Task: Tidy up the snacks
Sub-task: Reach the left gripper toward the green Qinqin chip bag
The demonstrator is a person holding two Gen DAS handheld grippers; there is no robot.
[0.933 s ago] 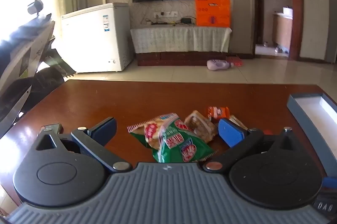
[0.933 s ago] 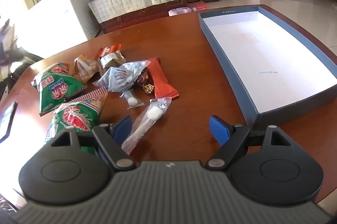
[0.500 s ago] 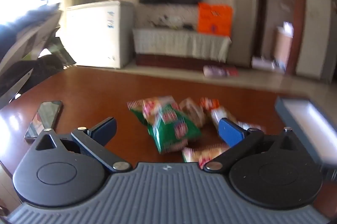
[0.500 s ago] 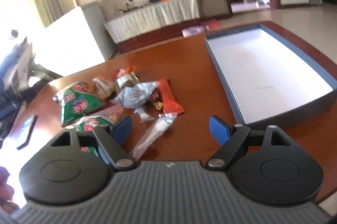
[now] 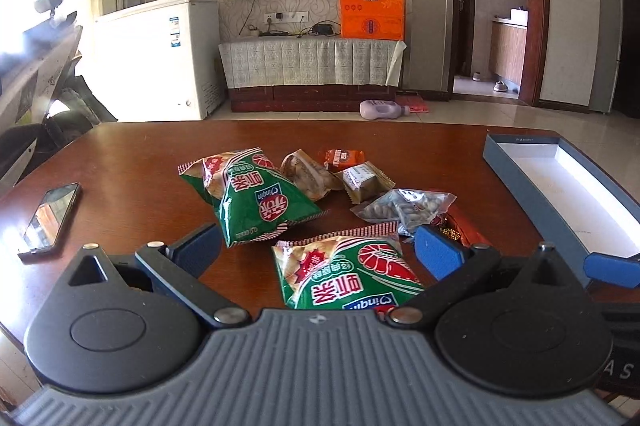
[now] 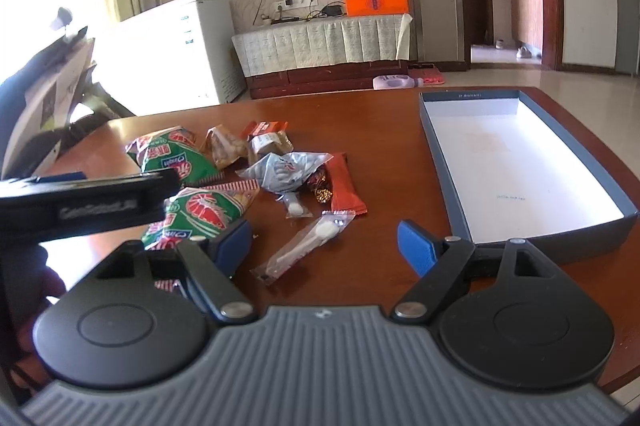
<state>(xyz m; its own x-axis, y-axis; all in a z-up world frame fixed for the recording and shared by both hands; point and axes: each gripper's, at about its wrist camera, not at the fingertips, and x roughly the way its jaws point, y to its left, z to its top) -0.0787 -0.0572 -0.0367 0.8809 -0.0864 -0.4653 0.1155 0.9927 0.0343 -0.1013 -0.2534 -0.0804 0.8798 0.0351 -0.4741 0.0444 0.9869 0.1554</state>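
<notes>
A pile of snacks lies on the brown table (image 5: 132, 161). In the left wrist view my left gripper (image 5: 318, 250) is open and empty over a green shrimp-chip bag (image 5: 344, 278); a second green bag (image 5: 260, 201), a clear nut pack (image 5: 404, 207) and small brown and orange packs (image 5: 362, 177) lie beyond. In the right wrist view my right gripper (image 6: 324, 244) is open and empty, with a clear spoon packet (image 6: 304, 246) between its fingers. The blue box (image 6: 452, 165) with a white inside stands at the right.
A phone (image 5: 50, 216) lies at the table's left edge. The left gripper's body (image 6: 84, 205) crosses the right wrist view at the left. Behind the table are a white freezer (image 5: 160, 53), a TV and an orange box.
Both grippers have pulled back and up from the table. More of the pile and a nearer green bag now show in the left view. Both grippers stay open.
</notes>
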